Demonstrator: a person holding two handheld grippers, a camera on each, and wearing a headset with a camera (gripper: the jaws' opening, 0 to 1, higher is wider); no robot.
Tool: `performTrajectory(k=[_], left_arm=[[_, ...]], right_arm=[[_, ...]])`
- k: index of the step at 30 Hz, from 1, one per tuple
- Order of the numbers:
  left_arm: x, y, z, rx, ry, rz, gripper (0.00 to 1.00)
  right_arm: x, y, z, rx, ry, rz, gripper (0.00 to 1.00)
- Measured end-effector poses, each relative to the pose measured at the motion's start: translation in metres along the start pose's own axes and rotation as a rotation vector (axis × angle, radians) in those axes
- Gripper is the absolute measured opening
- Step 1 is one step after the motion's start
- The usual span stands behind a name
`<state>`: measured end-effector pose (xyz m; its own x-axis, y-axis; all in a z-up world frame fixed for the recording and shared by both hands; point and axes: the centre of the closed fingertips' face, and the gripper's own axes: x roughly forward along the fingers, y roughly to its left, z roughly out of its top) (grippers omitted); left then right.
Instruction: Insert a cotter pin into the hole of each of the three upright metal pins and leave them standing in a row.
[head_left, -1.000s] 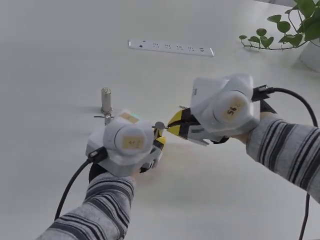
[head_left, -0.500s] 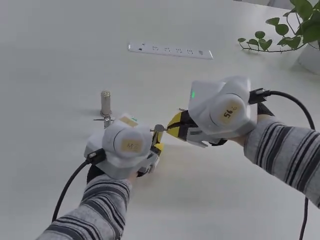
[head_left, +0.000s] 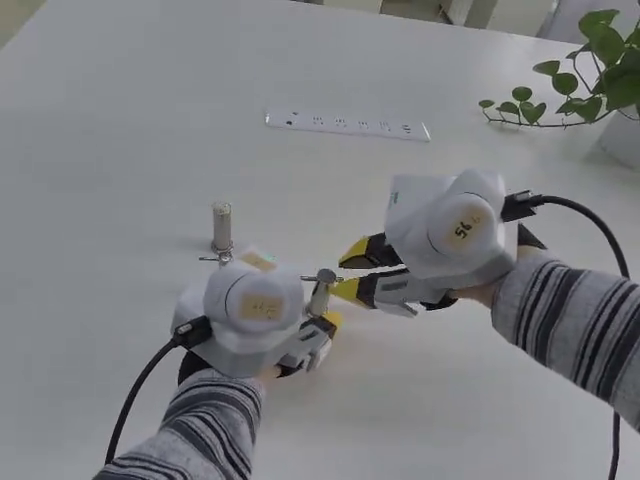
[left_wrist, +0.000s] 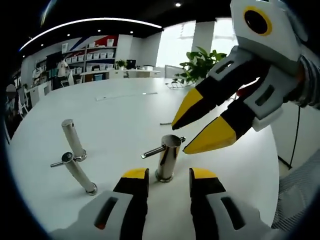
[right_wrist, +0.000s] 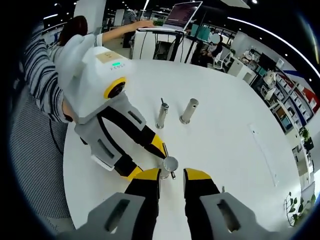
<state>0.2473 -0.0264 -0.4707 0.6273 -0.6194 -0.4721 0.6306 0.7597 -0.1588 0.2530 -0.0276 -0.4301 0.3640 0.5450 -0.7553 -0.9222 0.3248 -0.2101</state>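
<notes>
Standing between the left jaws: a short polished steel pin (left_wrist: 167, 157) with a flat round head, upright on the white worktop (left_wrist: 125, 115), its foot in the gap between the two yellow tips.
Through its head: a thin wire cotter pin (left_wrist: 152, 151) — the long end sticks out on the side away from the right jaws, and a short stub points toward them.
Left gripper (left_wrist: 169, 174): jaws narrowly parted, with a sliver of worktop showing on each side of the pin's foot, so they are not clamped on it.
Right gripper (right_wrist: 171, 176): jaws narrowly parted and holding nothing. Their tips sit just short of the pin's head, near the stub of the cotter pin but apart from it in the left gripper view.
Ahead of the left jaws, off to one side: a second steel pin (left_wrist: 79, 174) with a second cotter pin (left_wrist: 59, 162) lying crossways through its head.
Just beyond that: a third steel pin (left_wrist: 73, 140), plain-topped and standing close beside the second.
Far beyond both pairs of jaws: a long white power strip (head_left: 347, 125) flat on the worktop, and a green leafy plant (head_left: 590, 60) out past the right gripper — well apart from the pins.
Behind the jaws: grey-striped sleeves (head_left: 560, 310) on both arms.
</notes>
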Motion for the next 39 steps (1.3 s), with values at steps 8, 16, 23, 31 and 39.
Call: performTrajectory(k=[8,16,23,31,39], left_arm=[[-0.024,-0.001,0.003,0.021,0.003,0.025,0.39],[-0.043,0.002,0.005,-0.002,-0.01,0.04,0.46],[-0.059,0.002,0.008,-0.009,-0.023,0.058,0.52],[-0.078,0.003,0.008,-0.016,-0.028,0.056,0.6],[-0.093,0.02,0.012,0.005,-0.047,0.088,0.71]], right_arm=[[0.014,0.001,0.002,0.063,0.009,0.043,0.16],[0.02,0.004,-0.001,0.07,0.019,0.06,0.13],[0.022,0.003,-0.002,0.077,0.015,0.072,0.1],[0.02,0.006,0.002,0.119,0.019,0.09,0.08],[0.022,0.002,0.009,0.117,0.028,0.083,0.08]])
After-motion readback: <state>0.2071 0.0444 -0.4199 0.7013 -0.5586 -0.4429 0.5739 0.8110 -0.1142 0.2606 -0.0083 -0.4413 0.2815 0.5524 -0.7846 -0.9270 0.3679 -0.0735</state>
